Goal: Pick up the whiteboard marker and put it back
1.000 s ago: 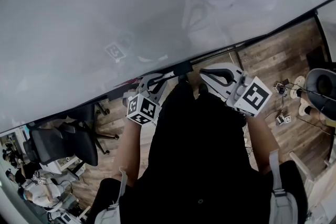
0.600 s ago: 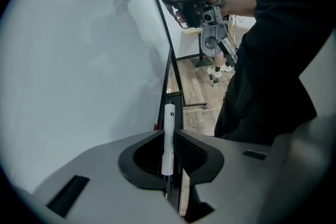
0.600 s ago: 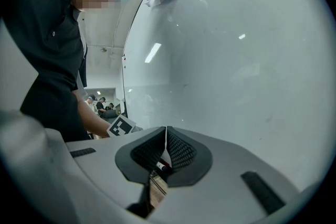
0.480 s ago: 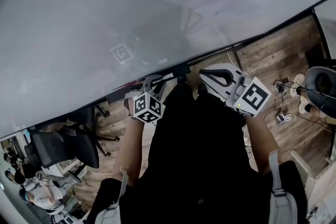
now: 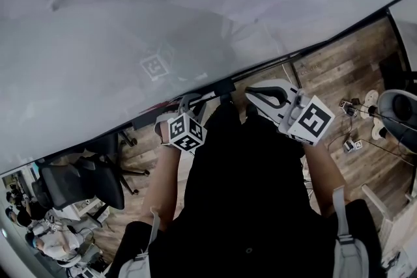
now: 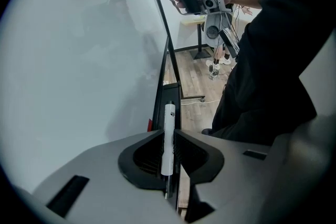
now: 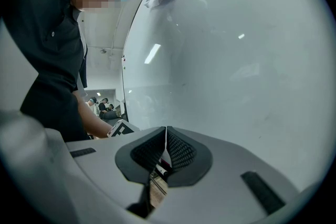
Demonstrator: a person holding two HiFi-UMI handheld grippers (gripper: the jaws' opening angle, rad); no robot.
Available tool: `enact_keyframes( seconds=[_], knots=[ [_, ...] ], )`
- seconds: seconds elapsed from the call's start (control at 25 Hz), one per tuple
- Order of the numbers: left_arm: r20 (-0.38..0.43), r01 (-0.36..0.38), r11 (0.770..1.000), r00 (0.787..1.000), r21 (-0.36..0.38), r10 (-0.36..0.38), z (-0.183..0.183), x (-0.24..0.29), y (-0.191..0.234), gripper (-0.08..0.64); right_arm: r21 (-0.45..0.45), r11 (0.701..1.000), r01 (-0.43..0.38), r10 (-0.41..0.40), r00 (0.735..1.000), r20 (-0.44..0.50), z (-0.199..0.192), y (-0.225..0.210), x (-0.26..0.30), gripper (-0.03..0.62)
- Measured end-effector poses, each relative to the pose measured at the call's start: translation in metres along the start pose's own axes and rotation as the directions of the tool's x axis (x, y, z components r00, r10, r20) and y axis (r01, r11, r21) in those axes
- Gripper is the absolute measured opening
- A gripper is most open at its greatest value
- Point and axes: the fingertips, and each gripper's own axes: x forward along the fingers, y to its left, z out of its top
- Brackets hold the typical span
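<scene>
The whiteboard marker [image 6: 169,118] is white with dark ends and stands between the pads of my left gripper [image 6: 168,132], which is shut on it. That gripper points steeply down over the black tray [image 6: 171,93] along the whiteboard's [image 6: 79,60] lower edge. From the head view I see the left gripper [image 5: 187,103] at the tray [image 5: 218,87], the marker hidden from there. My right gripper [image 5: 253,94] is held level beside the board, a little to the right. Its pads [image 7: 173,149] meet with nothing between them.
A small red item [image 6: 149,124] lies at the tray's near end. Below the board is a wooden floor [image 5: 339,68] with a black office chair [image 5: 78,182] at the left and cables and small parts [image 5: 355,143] at the right. People sit far at the lower left.
My left gripper has sunk a little toward the tray and tipped more steeply downward, its marker cube turning. The right gripper has stayed still.
</scene>
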Motion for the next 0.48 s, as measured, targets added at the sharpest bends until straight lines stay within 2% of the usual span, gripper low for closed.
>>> enact_keyframes(
  seconds=[0.48],
  knots=[
    [-0.048,0.018,1.0,0.999,-0.009,-0.018,-0.0015,0.0034,-0.0012,0.075,-0.004,1.0,0.01,-0.01,1.0,-0.01,-0.0004,-0.0003,-0.0055,0.02]
  ],
)
